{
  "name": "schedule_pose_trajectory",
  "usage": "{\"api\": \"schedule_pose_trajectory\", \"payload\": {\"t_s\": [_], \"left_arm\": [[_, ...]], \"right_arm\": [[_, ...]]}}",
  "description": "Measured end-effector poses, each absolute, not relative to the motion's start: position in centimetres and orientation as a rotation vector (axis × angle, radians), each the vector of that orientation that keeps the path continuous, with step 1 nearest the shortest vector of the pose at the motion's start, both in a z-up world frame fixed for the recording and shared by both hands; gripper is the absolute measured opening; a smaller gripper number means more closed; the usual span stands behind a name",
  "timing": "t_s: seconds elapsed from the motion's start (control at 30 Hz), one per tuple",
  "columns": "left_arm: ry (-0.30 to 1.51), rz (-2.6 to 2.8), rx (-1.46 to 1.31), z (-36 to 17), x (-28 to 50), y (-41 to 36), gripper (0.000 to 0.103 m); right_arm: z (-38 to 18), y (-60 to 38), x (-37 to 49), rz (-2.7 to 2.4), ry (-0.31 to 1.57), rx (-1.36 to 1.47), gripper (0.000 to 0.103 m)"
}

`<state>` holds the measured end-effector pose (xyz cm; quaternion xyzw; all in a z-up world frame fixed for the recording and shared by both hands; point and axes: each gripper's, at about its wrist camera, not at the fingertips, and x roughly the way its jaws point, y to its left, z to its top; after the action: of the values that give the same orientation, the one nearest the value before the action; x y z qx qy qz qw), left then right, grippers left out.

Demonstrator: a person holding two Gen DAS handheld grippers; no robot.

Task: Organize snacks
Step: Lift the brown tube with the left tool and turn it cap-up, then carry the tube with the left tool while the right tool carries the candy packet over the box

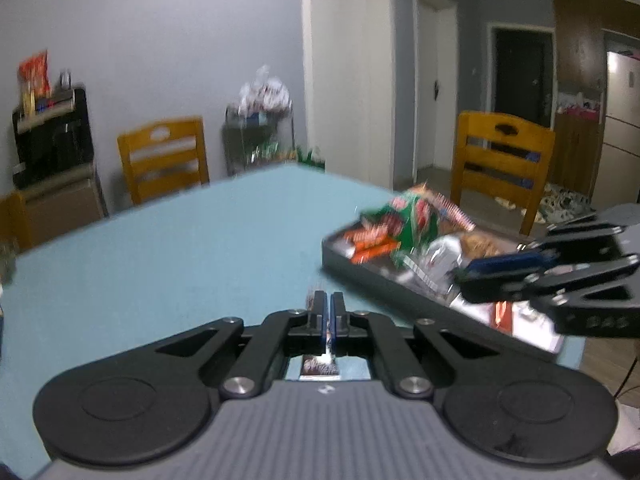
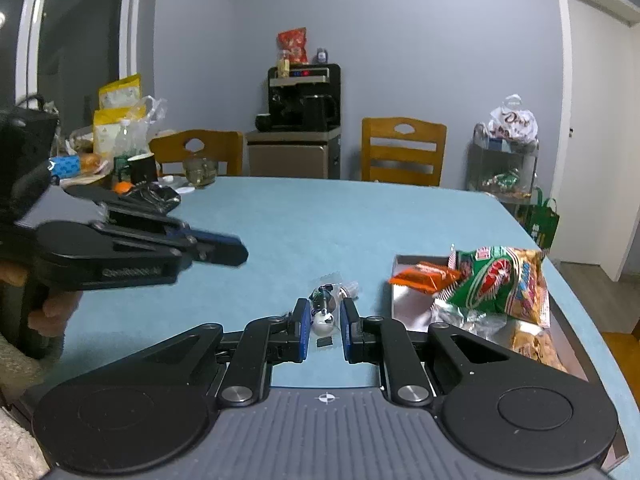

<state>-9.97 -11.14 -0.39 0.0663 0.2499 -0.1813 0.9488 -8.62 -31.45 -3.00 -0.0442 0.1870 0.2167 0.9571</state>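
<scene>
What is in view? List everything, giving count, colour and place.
Table: one, teal cover, foreground.
Tray: one, dark, on the table's right side.
Orange packets: at least two, in tray.
Snack bags: several, green, yellow, silver, piled in tray.
Chairs: two in the right wrist view, brown wood, beyond table.
Drinks machine: one, black, against the wall.
Clear-wrapped snack: one, between right fingers.
Dark packet: one, pinched by left fingers.
Left gripper: black, shut.
Right gripper: black, shut.
</scene>
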Motion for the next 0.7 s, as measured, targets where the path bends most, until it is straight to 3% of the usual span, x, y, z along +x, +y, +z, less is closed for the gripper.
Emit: {"api": "schedule_pose_trajectory", "payload": {"t_s": [0.27, 0.37, 0.4, 0.47, 0.5, 0.53, 0.7], "left_arm": [[0.663, -0.348, 0.152, -4.2, -3.7, -13.0, 0.0], [0.707, -0.351, 0.151, -5.3, -1.7, -14.1, 0.006], [0.719, -0.34, 0.148, -5.8, -1.0, -14.5, 0.011], [0.727, -0.322, 0.14, -6.2, -0.1, -14.8, 0.033], [0.721, -0.312, 0.138, -6.5, 0.3, -15.0, 0.049], [0.713, -0.302, 0.14, -6.6, 0.7, -15.1, 0.055], [0.732, -0.299, 0.135, -7.3, 2.5, -16.0, 0.055]], "right_arm": [[-4.1, -31.9, -8.0, 0.457, 0.412, -0.064, 0.018], [-4.4, -31.9, -8.0, 0.464, 0.422, -0.06, 0.018], [-4.5, -31.9, -7.9, 0.465, 0.425, -0.057, 0.018], [-4.7, -32.2, -7.9, 0.464, 0.431, -0.051, 0.018], [-4.8, -32.3, -7.8, 0.464, 0.434, -0.048, 0.018], [-4.9, -32.4, -7.7, 0.464, 0.437, -0.044, 0.018], [-5.3, -32.8, -7.3, 0.466, 0.449, -0.033, 0.018]]}}
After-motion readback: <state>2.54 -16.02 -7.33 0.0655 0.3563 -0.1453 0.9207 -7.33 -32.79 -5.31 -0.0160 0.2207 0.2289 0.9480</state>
